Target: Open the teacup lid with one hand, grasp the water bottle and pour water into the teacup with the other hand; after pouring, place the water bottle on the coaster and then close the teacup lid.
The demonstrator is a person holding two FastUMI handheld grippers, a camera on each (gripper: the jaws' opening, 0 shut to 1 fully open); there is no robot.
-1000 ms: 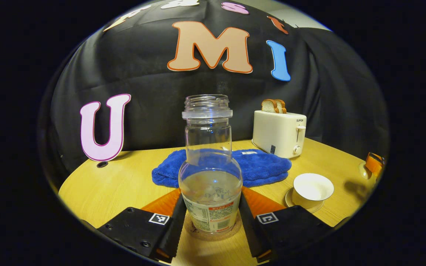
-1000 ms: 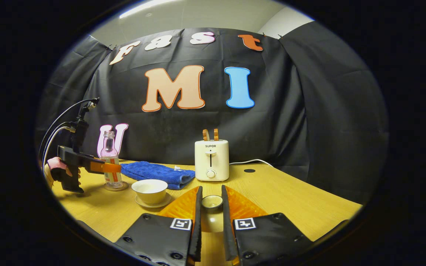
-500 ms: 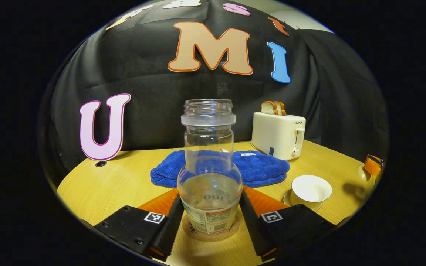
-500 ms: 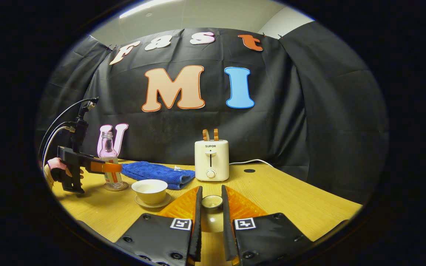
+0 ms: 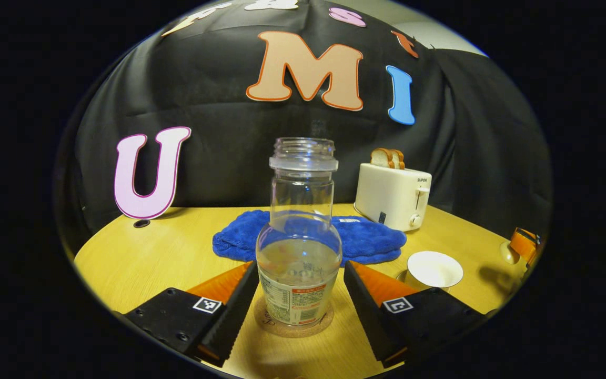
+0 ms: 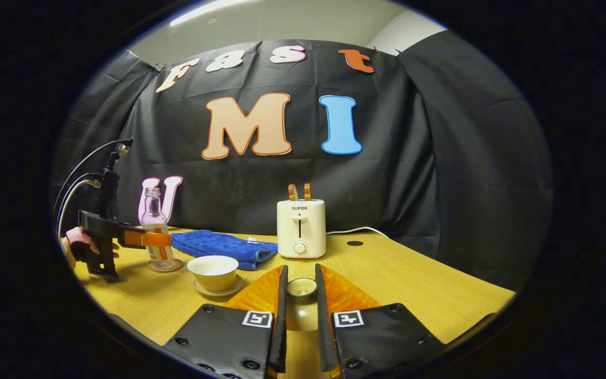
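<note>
Two fingers of my left gripper [image 5: 301, 300] stand spread apart, one on each side of the clear, uncapped plastic water bottle [image 5: 299, 247], and I can see a gap between each finger and the bottle's wall, so nothing is gripped. The bottle stands upright straight ahead between them, partly filled, its base on the round cork coaster [image 5: 293, 326] that lies on the table between the fingers. From the right gripper view, that same gripper [image 6: 148, 239] reaches in from the left at label height of the bottle [image 6: 157, 231], with a hand [image 6: 79, 243] around its grip.

My right gripper [image 6: 299, 310] is closed on the small round pale ceramic teacup lid [image 6: 301, 287]; both fingers press against its sides and it sits just ahead between their tips. The lidless white teacup on its saucer [image 6: 214, 272] sits ahead and to the left of this gripper, near but not touching. From the left gripper, the cup [image 5: 433, 270] lies to the right, just past the right finger.

Beyond the bottle lies a crumpled blue towel [image 5: 366, 239]. Farther right stands a cream toaster [image 5: 392, 196] with bread slices in its slots. All rest on a light wooden table [image 5: 150, 258].
</note>
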